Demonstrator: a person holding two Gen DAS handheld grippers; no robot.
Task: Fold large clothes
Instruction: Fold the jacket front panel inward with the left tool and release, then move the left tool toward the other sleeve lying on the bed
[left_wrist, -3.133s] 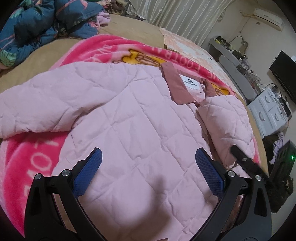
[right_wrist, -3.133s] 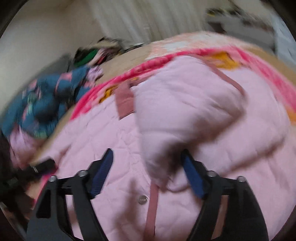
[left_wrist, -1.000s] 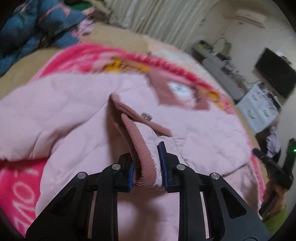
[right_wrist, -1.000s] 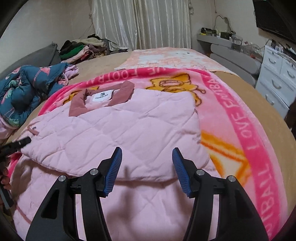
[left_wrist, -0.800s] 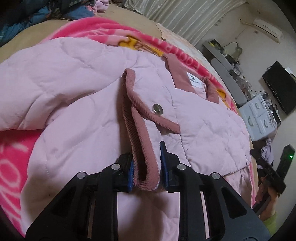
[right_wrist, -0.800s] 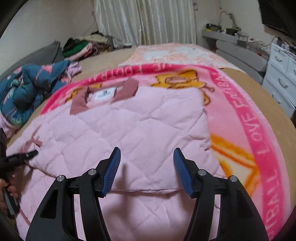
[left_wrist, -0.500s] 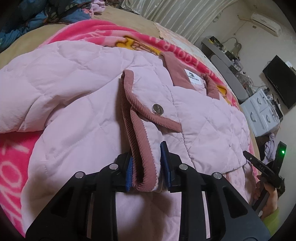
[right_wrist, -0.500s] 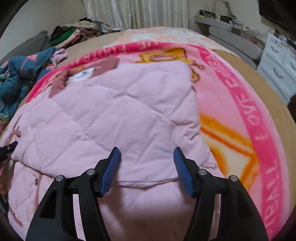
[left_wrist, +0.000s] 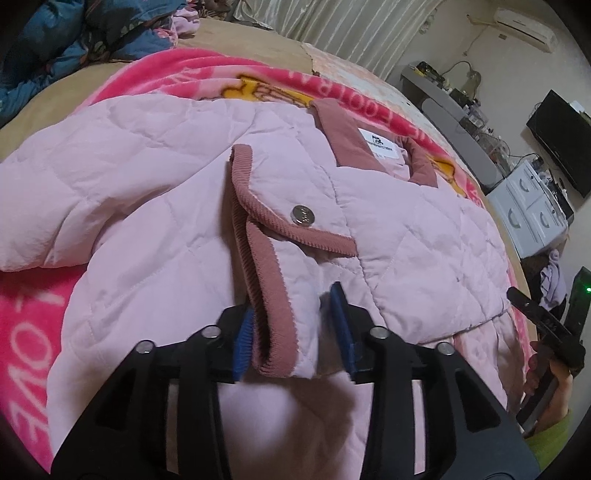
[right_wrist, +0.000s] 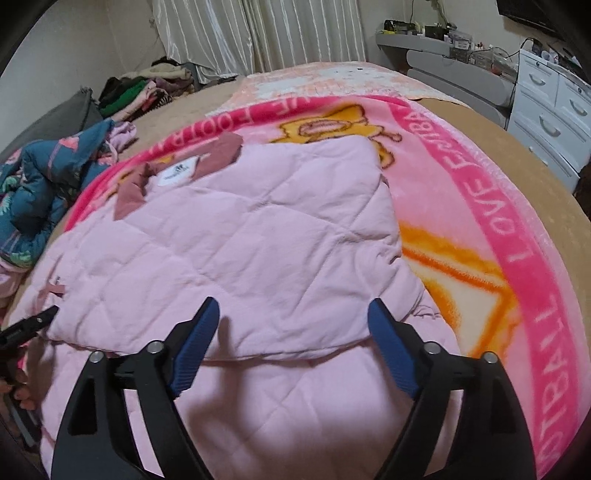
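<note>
Pink quilted jacket (left_wrist: 155, 206) lay spread on a pink printed blanket (right_wrist: 476, 206) covering the bed (right_wrist: 491, 125), collar (left_wrist: 347, 147) with white label toward 12 o'clock. One sleeve was folded across the body, its corduroy cuff (left_wrist: 271, 291) with a metal snap (left_wrist: 303, 215) pointing toward 6 o'clock in the left wrist view. Left gripper (left_wrist: 293, 332): jaws had just been opening; the cuff sat between the blue pads, left pad touching the corduroy, right pad standing clear of the fabric, so no grip. Right gripper (right_wrist: 293, 339): jaws had just been opening, now wide apart, nothing between them, poised over the lower edge of the folded panel. Blue floral garment (right_wrist: 40, 184) bunched at 9 o'clock of the jacket; white drawers (right_wrist: 554, 107) at 2 o'clock; curtains (right_wrist: 258, 33) at 12 o'clock
</note>
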